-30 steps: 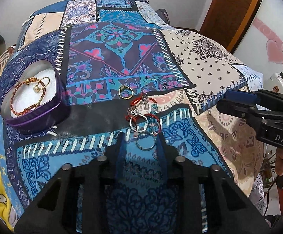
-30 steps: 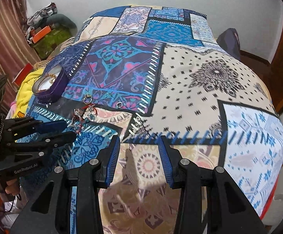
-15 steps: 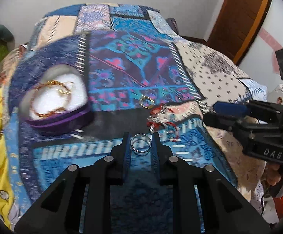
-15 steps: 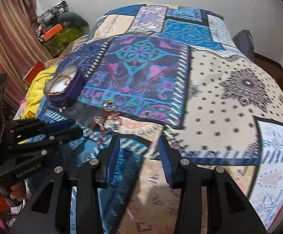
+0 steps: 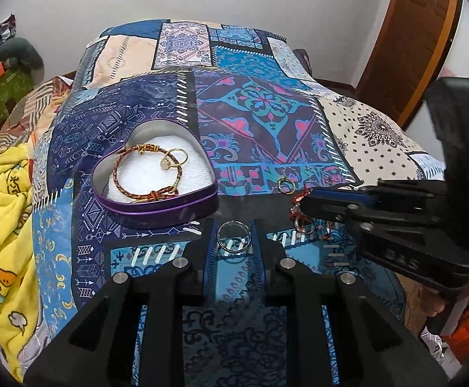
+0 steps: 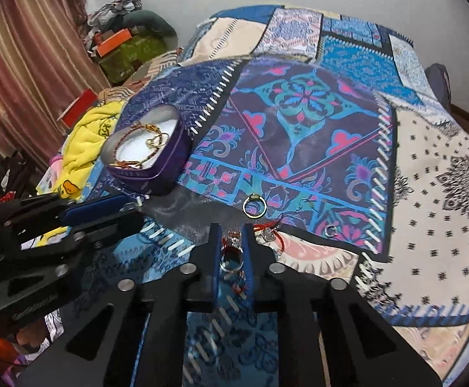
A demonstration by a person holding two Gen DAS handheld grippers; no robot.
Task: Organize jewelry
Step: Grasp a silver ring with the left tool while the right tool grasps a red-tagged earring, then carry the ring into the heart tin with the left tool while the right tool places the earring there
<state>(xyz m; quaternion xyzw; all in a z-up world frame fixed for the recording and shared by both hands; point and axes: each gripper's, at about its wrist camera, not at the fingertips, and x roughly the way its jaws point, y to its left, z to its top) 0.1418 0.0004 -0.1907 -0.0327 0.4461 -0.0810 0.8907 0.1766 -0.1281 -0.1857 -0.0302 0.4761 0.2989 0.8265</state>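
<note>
the left gripper [image 5: 234, 235] holds a silver ring [image 5: 233, 236] pinched between its blue-lined fingers, lifted just above the patchwork bedspread [image 5: 257, 113]. just beyond and to its left sits a purple heart-shaped tin [image 5: 157, 206], open, with a red-and-gold cord bracelet [image 5: 127, 180] and a gold ring [image 5: 178, 155] lying on its white padding. the right gripper [image 6: 232, 251] reaches in from the right, its jaws nearly closed around a tangle of red-corded jewelry [image 6: 234, 254] with a silver hoop in it; whether it truly grips the pile cannot be told. in the left wrist view its fingers cover much of that tangle. a loose gold ring [image 6: 254, 205] lies on the bedspread just past it, and a small silver earring [image 6: 331, 230] rests farther right. a yellow blanket [image 5: 2, 213] is bunched at the bed's left edge, and a brown door [image 5: 418, 32] stands at the far right.
</note>
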